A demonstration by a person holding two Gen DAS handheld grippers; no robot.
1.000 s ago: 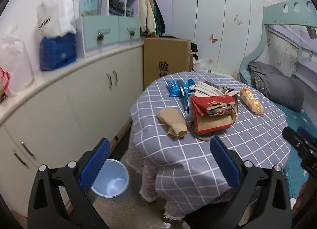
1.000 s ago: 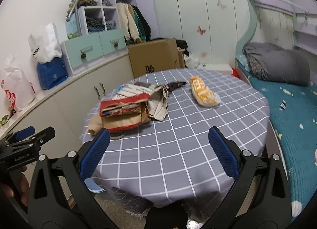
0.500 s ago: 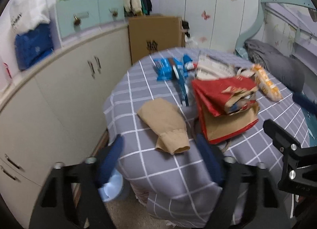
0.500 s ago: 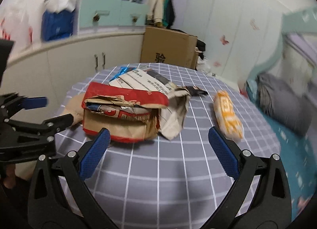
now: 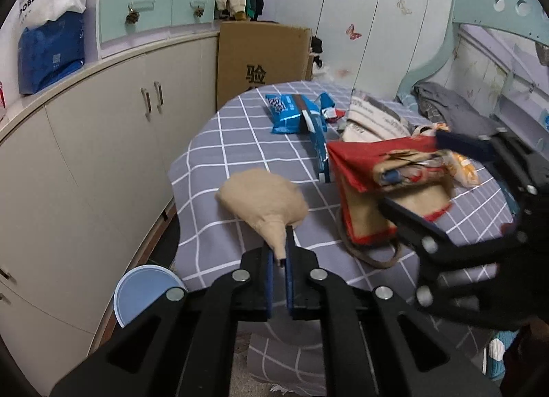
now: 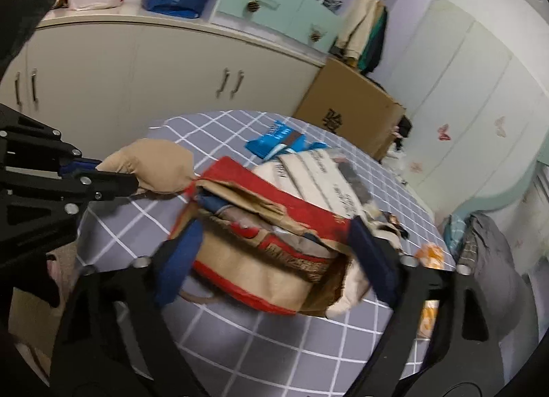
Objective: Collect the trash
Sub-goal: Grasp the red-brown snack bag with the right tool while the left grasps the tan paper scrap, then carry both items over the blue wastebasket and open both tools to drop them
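Observation:
My left gripper (image 5: 280, 259) is shut on the narrow end of a tan cloth-like bundle (image 5: 267, 205) that lies at the near left edge of the round table (image 5: 212, 156); it also shows in the right wrist view (image 6: 151, 165). My right gripper (image 6: 274, 253) is open, its blue pads on either side of a red and brown paper bag (image 6: 274, 246) stuffed with paper; the bag shows in the left wrist view (image 5: 387, 184). Blue snack wrappers (image 5: 291, 114), a white printed bag (image 5: 374, 119) and an orange packet (image 5: 463, 163) lie farther back.
A light blue bin (image 5: 144, 294) stands on the floor left of the table, beside cream cabinets (image 5: 103, 143). A cardboard box (image 5: 260, 60) stands behind the table. A bed with a grey blanket (image 5: 453, 108) is on the right.
My left gripper moved in and shut on the tan bundle. My right gripper moved forward and down until its open pads flank the red paper bag.

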